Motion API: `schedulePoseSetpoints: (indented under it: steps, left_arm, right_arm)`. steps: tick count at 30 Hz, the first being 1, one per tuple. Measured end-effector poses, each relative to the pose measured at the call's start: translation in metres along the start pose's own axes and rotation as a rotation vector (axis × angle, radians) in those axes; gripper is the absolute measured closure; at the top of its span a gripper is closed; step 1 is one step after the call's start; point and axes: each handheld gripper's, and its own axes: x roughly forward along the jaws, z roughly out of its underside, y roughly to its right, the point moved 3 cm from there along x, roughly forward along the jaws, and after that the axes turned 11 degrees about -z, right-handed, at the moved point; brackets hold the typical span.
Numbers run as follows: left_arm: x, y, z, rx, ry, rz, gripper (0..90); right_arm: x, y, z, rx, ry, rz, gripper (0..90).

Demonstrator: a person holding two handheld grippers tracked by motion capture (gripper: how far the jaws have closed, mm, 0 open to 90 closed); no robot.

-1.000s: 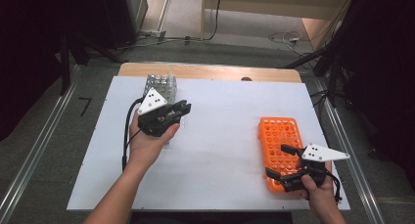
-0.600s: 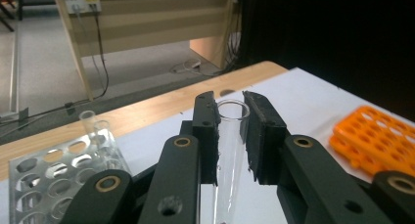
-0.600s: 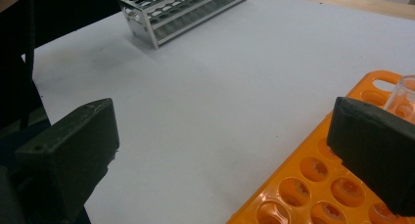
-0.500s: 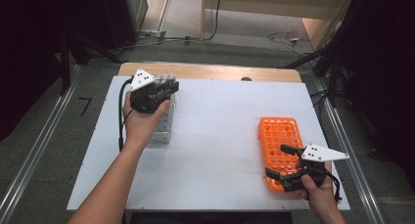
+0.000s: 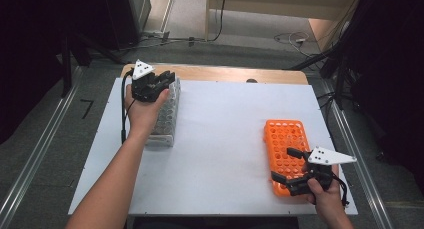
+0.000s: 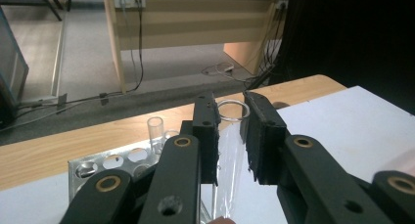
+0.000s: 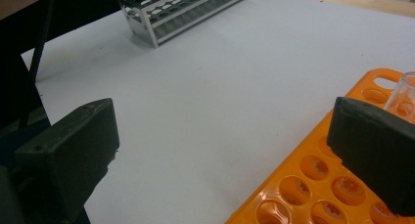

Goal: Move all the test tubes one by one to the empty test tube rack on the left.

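Narrowly parted, the two black jaws of the left gripper (image 6: 230, 136) stand on either side of a clear glass test tube (image 6: 229, 150), whose round rim rises between the jaw tips; the pads are close against its wall, though I cannot tell whether they press it or merely flank it. Seen from the high view, this left gripper (image 5: 161, 80) is over the far end of a silver metal test-tube rack (image 5: 167, 116) that lies lengthwise near the left edge of the white table top (image 5: 225, 139). Through the left gripper view, the rack's perforated top plate (image 6: 112, 163) shows round holes, and a second clear tube (image 6: 155, 131) stands upright in one of them, just to the left of the jaws.

Spread wide, the right gripper (image 5: 291, 165) has its two black jaws well apart and holds nothing. It hovers at the near end of a bright orange plastic tube rack (image 5: 285, 139), which sits toward the right side of the table, well apart from the silver one. Its own view shows one jaw above bare white table and the other above the orange rack (image 7: 318, 185), with the rim of a clear tube (image 7: 403, 94) just behind that jaw. The silver rack (image 7: 181, 9) appears far off at the top.
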Motion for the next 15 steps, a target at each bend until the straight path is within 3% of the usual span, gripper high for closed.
schedulePoseSetpoints:
  steps: [7,15]
  left_arm:
    - [0.02,-0.01,0.004,-0.022,0.001,-0.058,76.5]
    - [0.034,-0.014,0.008,-0.047,0.028,-0.079,76.5]
  right_arm:
    - [0.0,0.0,0.0,0.002,0.0,0.001,0.0]
    - [-0.002,0.002,0.001,0.004,0.007,0.001,0.0]
